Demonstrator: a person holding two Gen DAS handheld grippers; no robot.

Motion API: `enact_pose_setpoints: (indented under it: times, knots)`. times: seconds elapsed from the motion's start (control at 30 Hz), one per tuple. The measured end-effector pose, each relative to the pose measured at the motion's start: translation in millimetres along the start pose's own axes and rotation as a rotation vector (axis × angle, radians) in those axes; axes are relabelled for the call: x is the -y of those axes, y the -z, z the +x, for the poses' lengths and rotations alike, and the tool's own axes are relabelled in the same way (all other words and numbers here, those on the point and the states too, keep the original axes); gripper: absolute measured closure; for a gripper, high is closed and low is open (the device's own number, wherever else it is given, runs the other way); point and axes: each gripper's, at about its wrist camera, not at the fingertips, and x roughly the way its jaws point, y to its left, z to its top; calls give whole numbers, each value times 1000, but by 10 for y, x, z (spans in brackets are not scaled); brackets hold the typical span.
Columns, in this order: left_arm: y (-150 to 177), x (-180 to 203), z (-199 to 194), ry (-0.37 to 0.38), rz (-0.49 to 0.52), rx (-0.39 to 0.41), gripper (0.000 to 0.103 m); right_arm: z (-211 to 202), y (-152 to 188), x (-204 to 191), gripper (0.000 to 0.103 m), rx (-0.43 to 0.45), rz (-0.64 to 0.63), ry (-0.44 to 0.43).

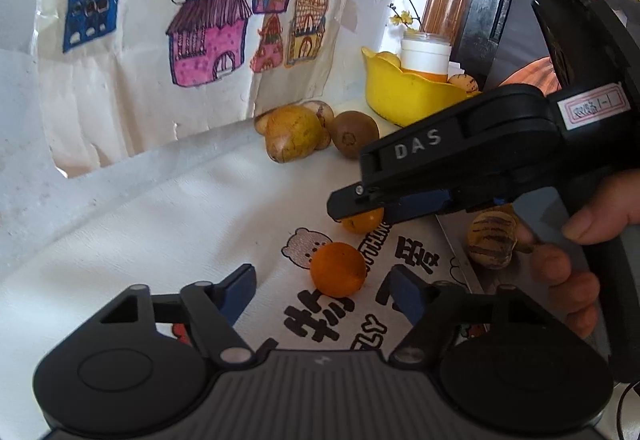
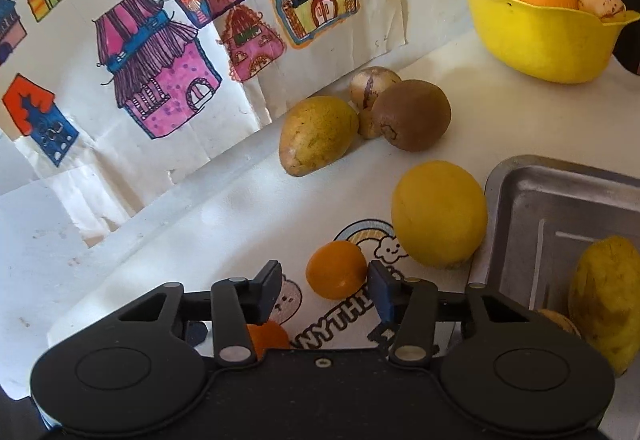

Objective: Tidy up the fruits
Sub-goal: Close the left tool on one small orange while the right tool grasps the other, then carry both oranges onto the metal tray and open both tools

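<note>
We hold the left gripper over the printed cloth, its blue pads apart, with a small orange lying just ahead between them, untouched. The right gripper also stands open; a second orange sits just ahead of its pads, almost against the right one, with no grip that we can see. A lemon lies just right of it, beside the metal tray. Farther off are a mango, a kiwi and a yellow bowl.
</note>
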Motion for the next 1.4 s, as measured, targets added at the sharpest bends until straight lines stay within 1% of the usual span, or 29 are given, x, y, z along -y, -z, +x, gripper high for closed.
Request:
enact_pose_setpoints:
  times: [0.07,0.23,0.37,0.63,0.9,1.1,1.23,1.4]
  knots:
    - [-8,-2,18,2,-7,-3,35,14,-2,9,59,4,-5,9]
    - [-34,0,43,-1,-11,-1,41,45,-10,47,66,-10,8,11]
    - [-59,24,95,-4,1,-10,55,74,-7,37,66,-14,5,11]
    - [-62,28,116,22,4,-14,68,108,-48,23,66,-22,3,14]
    - [-46,12,93,25,-11,-14,69,129,-71,42,67,-11,23,5]
    - [-41,-12,45,12,-23,-13,69,67,-31,49,67,0,27,-14]
    - [-37,-8,-29,3,-22,-8,69,-93,25,37,67,15,10,-38]
    - [-24,41,-150,-9,-12,-2,69,-489,95,58,67,51,-6,-78]
